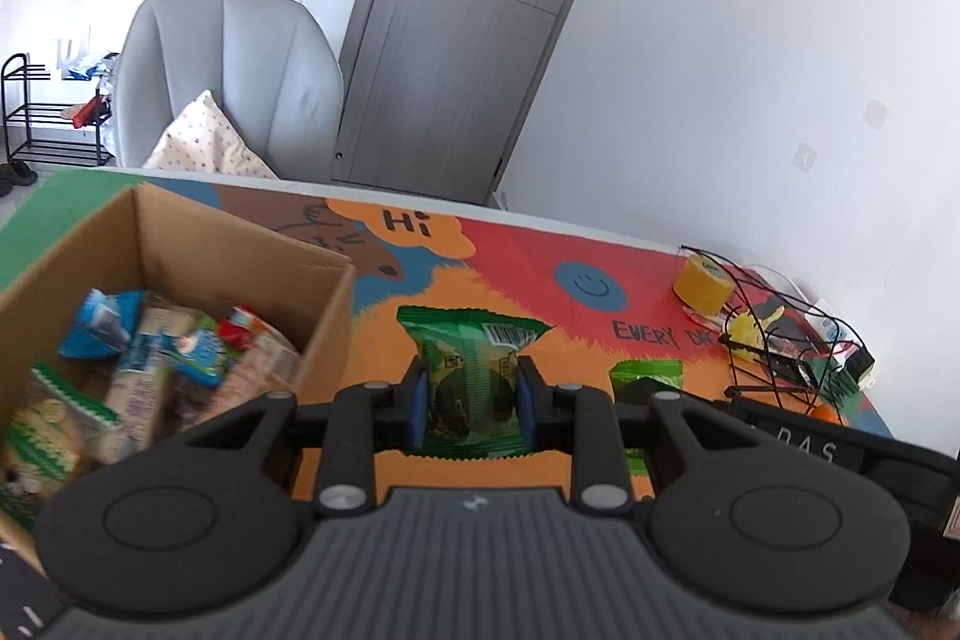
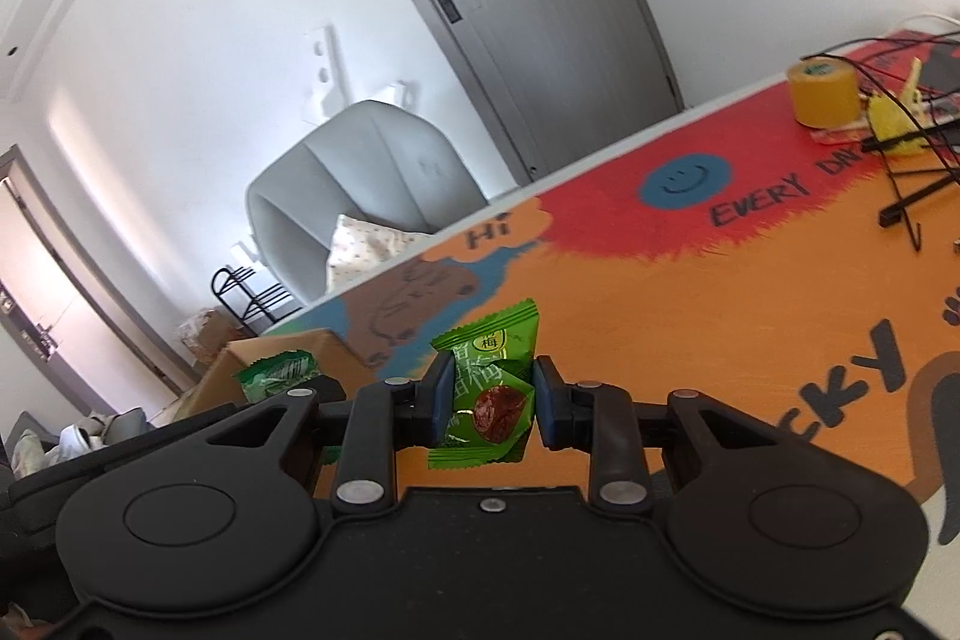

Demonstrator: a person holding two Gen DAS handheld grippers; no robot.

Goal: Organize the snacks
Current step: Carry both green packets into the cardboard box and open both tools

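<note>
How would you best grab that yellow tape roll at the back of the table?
The tape roll stands upright like a short drum, with black wires crowding its right. Come from its open left side, claw level, and pinch across the round wall at mid-height.

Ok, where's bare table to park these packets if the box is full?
Free: the orange stretch between the cardboard box and the wire clutter, and the red patch around the blue smiley. Crowded: the box interior, and the far corner by the yellow tape roll.
</note>
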